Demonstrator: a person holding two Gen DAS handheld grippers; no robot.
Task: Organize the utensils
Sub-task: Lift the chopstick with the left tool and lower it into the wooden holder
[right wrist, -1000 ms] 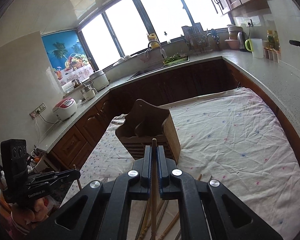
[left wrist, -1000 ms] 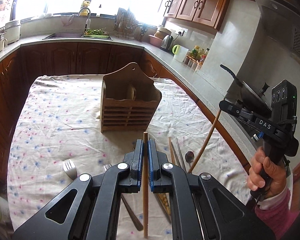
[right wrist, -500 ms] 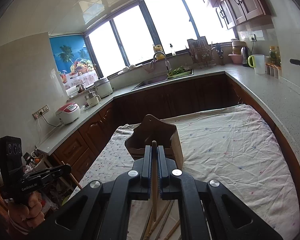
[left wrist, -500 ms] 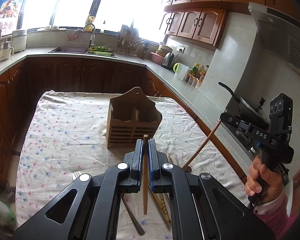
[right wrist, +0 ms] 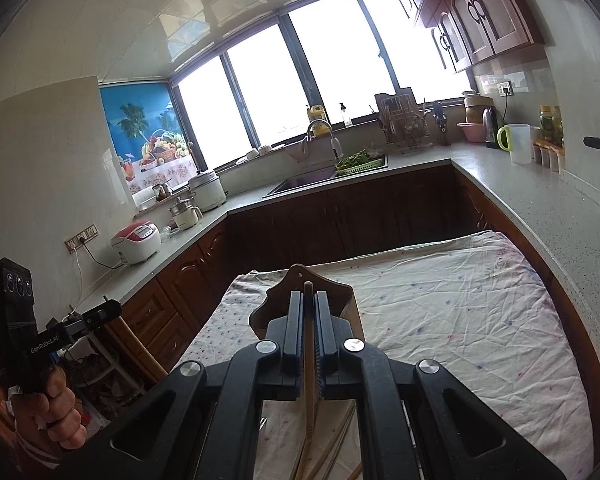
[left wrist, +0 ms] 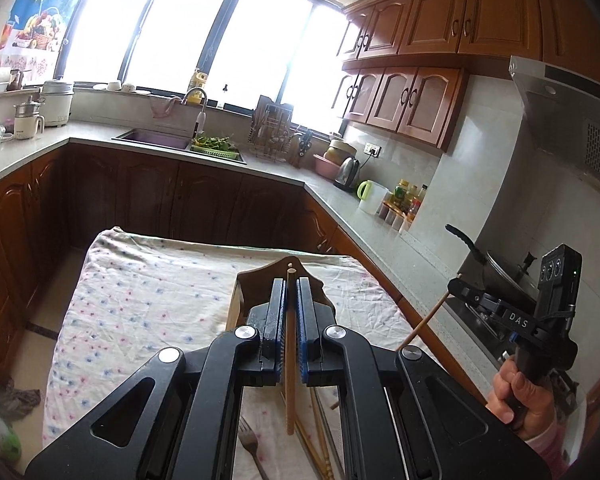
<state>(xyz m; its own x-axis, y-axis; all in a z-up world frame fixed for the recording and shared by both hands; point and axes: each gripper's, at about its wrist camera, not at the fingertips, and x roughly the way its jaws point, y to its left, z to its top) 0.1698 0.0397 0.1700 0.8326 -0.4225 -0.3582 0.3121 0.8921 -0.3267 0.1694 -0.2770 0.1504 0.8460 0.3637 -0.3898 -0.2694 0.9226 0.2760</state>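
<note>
Both tongs, left (left wrist: 290, 284) and right (right wrist: 309, 298), each clamped on a chopstick (left wrist: 288, 360), have risen above the wooden holder (left wrist: 256, 276); cloth-covered surface (left wrist: 140, 300) beyond lies open.

Wooden chopstick (left wrist: 289, 364), wooden holder (right wrist: 278, 304) — wrinkled matt cloth (left wrist: 140, 304).

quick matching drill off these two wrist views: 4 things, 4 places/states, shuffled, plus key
Things:
1. left gripper
2. slotted wooden utensil holder
3. silver metal fork
4. white jug with green handle

Places/states:
A. on the grey countertop by the spice jars
B. lying flat on the floral tablecloth
C. shut on a light wooden chopstick
D. standing upright on the table, beyond the fingers

Pairs: 1-C, 2-D, 3-B, 4-A
</note>
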